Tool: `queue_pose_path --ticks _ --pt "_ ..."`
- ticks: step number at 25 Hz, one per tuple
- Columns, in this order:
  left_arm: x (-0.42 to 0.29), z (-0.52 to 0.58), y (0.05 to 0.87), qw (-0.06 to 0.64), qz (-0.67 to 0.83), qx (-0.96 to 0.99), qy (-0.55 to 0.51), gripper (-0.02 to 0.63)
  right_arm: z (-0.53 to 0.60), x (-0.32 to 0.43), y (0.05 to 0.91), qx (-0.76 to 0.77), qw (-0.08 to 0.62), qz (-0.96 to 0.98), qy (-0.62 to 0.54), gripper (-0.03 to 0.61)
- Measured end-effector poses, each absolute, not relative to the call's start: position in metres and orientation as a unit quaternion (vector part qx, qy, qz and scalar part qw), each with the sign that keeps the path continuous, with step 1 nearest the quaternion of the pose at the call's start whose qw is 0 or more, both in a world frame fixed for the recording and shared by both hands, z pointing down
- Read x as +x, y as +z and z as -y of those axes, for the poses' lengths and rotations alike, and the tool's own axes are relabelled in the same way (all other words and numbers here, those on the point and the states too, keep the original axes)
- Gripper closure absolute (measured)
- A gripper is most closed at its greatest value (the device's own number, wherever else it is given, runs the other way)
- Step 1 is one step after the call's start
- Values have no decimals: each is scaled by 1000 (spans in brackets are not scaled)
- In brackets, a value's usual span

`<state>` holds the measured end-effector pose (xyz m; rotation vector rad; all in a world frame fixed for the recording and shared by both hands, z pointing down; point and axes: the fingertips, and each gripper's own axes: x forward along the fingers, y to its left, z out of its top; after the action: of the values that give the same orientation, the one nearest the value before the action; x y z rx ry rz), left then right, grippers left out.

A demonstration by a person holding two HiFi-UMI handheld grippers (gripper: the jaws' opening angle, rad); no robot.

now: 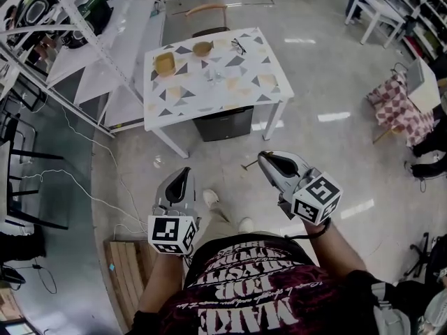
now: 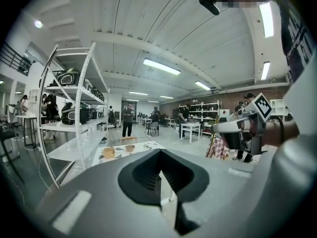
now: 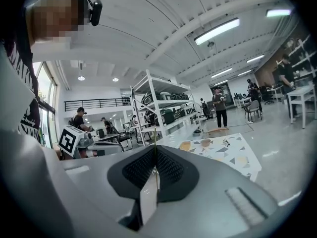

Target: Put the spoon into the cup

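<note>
Fingers of the left gripper (image 1: 184, 174) meet, with nothing between them; the right gripper (image 1: 265, 159) is likewise closed and empty. Both are held out in front of the person, well apart from the white table patterned with grey and tan triangles (image 1: 209, 96), which stands at 12 o'clock across open floor. A squat tan cup (image 1: 165, 63) sits toward the tabletop's 10 o'clock side, with a brown wooden bowl (image 1: 202, 47) at its 2 o'clock. Spoon: too small to pick out from here.

Judgement: the step in hand is the approach. Close on the table, locate the spoon, then part one gripper's jaws before reaching. Take the handle mid-length so the bowl end drops cleanly into the cup.
</note>
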<state>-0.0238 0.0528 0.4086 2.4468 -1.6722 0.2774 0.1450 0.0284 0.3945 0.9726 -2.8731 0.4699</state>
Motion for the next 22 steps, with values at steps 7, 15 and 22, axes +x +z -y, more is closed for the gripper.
queue_pose_path --ticks 7,15,22 --pt "-29 -23 412 82 549 827 86 613 -4 137 397 327 44 932 152 547" --pt "-48 30 414 86 545 830 84 613 46 114 397 327 47 932 149 547" --pt "-58 77 419 92 534 836 89 612 94 98 399 332 48 929 155 547"
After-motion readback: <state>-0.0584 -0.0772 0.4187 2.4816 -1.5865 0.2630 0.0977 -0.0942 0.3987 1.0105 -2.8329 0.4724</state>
